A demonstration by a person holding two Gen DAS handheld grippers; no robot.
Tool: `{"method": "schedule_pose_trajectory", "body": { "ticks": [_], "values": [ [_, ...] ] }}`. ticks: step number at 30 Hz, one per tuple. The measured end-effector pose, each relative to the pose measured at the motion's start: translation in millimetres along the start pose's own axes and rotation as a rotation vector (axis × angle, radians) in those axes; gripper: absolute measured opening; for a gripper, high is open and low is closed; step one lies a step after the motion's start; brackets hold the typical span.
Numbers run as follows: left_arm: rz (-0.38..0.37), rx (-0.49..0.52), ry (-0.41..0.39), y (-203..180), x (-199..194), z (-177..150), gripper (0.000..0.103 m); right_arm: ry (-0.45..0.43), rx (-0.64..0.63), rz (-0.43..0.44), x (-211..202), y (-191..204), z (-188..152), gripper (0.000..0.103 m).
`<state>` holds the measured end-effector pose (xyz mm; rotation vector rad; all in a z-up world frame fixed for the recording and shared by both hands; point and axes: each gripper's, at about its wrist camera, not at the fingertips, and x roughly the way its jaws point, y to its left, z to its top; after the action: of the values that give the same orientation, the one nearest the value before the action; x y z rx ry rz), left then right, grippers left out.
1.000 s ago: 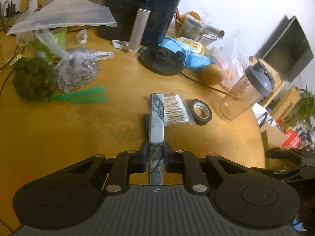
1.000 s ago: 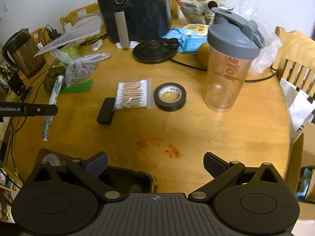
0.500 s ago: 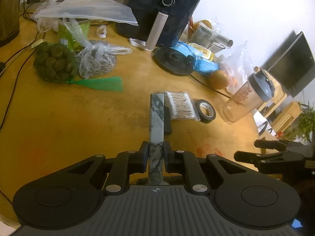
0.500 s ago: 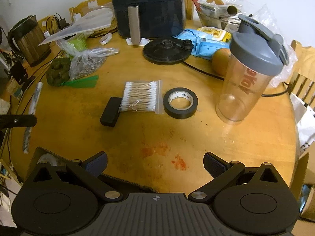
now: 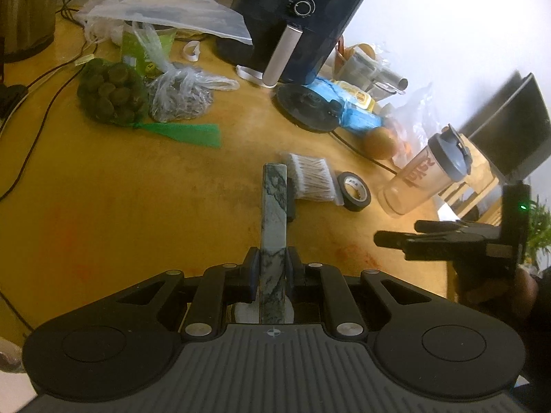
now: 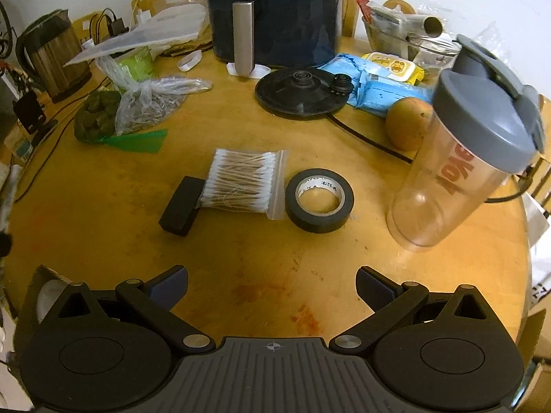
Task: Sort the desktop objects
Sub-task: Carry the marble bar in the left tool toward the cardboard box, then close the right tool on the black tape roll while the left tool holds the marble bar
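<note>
My left gripper (image 5: 272, 265) is shut on a long green marbled stone bar (image 5: 273, 213), held above the near part of the round wooden table (image 5: 120, 199). The bar points away from me toward a bag of cotton swabs (image 5: 311, 180). My right gripper (image 6: 272, 285) stands open over the table's near edge with nothing between its fingers. Ahead of it lie a black block (image 6: 180, 204), the bag of cotton swabs (image 6: 242, 180) and a roll of black tape (image 6: 319, 195). In the left wrist view the right gripper (image 5: 396, 237) shows side-on at the right.
A clear shaker bottle with a grey lid (image 6: 461, 158) stands right of the tape. Behind are an air fryer (image 6: 272, 13), a kettle base (image 6: 301, 91) with its cord, blue packets (image 6: 378, 86), a fruit (image 6: 408, 124) and bags (image 6: 148, 103). A cardboard box (image 6: 41, 282) sits below the near left edge.
Both hands have shifted sideways over the table. The right gripper has come closer to the tape and swabs. The bar stays clamped in the left gripper, now seen from further back.
</note>
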<state>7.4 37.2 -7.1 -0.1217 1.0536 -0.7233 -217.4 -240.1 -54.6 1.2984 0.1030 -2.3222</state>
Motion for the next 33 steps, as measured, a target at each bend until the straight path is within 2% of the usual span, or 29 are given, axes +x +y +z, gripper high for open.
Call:
{"method": "schedule_pose_trajectory", "body": {
  "ticks": [11,18,24,28,33],
  "values": [
    [0.017,-0.049,-0.008,-1,-11,-16,0.016,0.024,-0.012,-0.029,37,-10,14,0.103],
    [0.028,-0.077,-0.004,0,-15,-27,0.016,-0.01,-0.031,-0.065,57,-15,28,0.102],
    [0.035,-0.095,-0.006,3,-19,-32,0.016,-0.029,-0.031,-0.099,74,-22,37,0.086],
    [0.039,-0.101,-0.007,5,-21,-34,0.016,-0.041,-0.022,-0.131,84,-26,41,0.08],
    [0.046,-0.114,-0.008,7,-24,-37,0.016,-0.048,-0.003,-0.127,95,-31,47,0.074]
  ]
}}
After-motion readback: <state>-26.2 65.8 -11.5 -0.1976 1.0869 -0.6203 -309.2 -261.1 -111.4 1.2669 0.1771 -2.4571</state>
